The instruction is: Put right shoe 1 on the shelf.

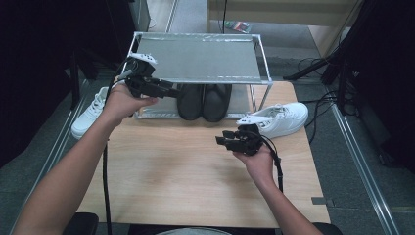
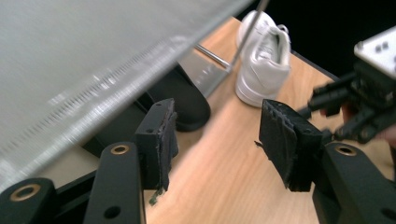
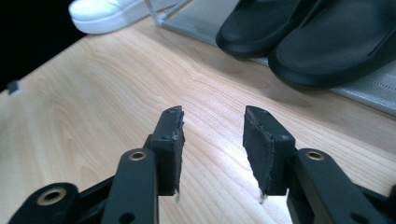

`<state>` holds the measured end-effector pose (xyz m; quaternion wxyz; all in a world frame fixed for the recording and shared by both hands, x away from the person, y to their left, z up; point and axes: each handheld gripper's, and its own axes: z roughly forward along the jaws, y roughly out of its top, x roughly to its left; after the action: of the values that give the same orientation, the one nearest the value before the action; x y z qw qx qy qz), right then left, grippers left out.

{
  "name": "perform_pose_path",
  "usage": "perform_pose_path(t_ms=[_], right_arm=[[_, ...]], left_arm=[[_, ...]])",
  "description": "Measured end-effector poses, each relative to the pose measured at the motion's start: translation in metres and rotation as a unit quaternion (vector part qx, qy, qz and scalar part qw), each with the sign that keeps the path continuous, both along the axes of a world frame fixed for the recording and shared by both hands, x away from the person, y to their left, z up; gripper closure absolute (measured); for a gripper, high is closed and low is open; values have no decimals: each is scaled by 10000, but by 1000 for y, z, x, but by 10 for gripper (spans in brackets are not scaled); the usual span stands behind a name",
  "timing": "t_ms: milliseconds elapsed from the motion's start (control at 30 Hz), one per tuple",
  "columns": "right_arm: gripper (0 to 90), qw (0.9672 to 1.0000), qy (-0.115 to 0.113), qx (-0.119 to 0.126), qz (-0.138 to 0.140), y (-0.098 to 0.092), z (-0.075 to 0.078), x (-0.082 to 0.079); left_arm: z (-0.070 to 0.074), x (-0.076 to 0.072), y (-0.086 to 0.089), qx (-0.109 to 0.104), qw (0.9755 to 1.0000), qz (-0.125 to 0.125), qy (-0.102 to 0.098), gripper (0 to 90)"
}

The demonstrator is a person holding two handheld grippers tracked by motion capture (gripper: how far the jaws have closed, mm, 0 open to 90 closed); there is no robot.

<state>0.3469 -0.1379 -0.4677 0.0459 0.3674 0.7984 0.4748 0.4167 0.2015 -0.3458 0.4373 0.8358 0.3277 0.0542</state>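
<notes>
A pair of black slippers (image 1: 203, 100) sits on the lower shelf of a metal shoe rack (image 1: 195, 58) at the far side of the wooden table (image 1: 186, 171). One white sneaker (image 1: 279, 119) lies on the table to the right of the rack, and another white sneaker (image 1: 90, 112) lies at the rack's left. My left gripper (image 1: 173, 92) hovers open by the rack's front left, pointing toward the slippers (image 2: 187, 102). Over the table's middle, my right gripper (image 1: 221, 141) is open and empty, with the slippers (image 3: 299, 32) ahead of it. In their own views the left gripper (image 2: 217, 116) and right gripper (image 3: 214, 121) hold nothing.
The rack's top shelf (image 2: 93, 56) hangs close above my left gripper. Cables trail from both grippers over the table. Dark floor, metal rails and cables surround the table, with a pale cabinet behind the rack.
</notes>
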Motion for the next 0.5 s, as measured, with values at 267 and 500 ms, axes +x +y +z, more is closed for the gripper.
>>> perform_pose_path(t_ms=[267, 500], right_arm=[[564, 9998, -129, 0, 159, -10, 7, -14], [550, 9994, -212, -75, 254, -17, 8, -20]], left_arm=[[-24, -21, 8, -36, 10000, -31, 13, 452], [-47, -39, 18, -92, 9999, -38, -41, 459]])
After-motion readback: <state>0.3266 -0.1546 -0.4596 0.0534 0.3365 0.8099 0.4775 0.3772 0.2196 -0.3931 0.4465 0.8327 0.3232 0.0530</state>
